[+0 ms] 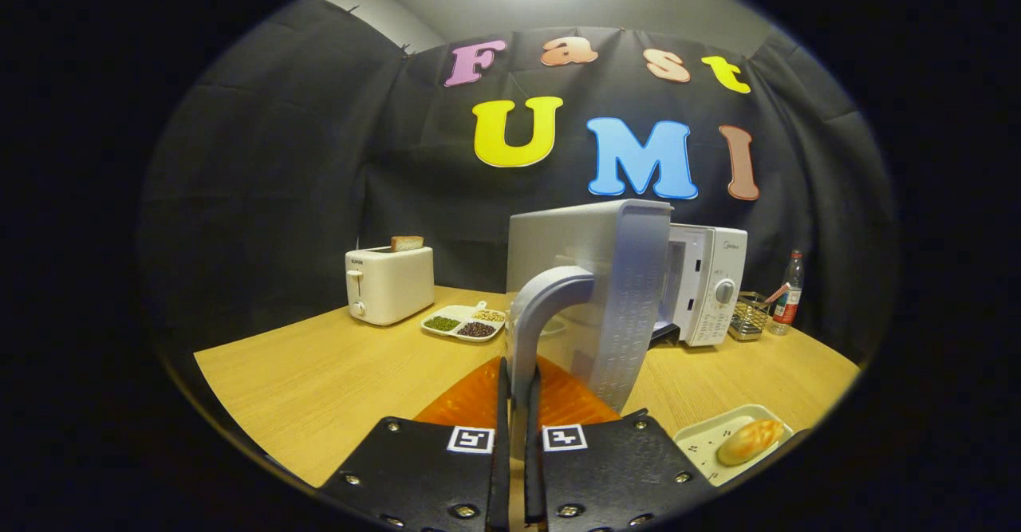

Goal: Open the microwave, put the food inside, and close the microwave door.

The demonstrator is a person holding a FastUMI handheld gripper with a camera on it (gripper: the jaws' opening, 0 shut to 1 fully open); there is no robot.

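With our hand-held gripper (517, 404) clamped on the door handle (536, 309), the microwave (702, 285) door (618, 293) stands swung wide, so we judge opening nearly done. Bread (750, 441) waits on its tray (702, 441) on the bench (335, 380) beside our fingers; loading and closing remain.

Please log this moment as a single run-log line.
stage: opening door | tongs: shut on door handle | microwave door: swung open | bread: on tray, table, not yet loaded
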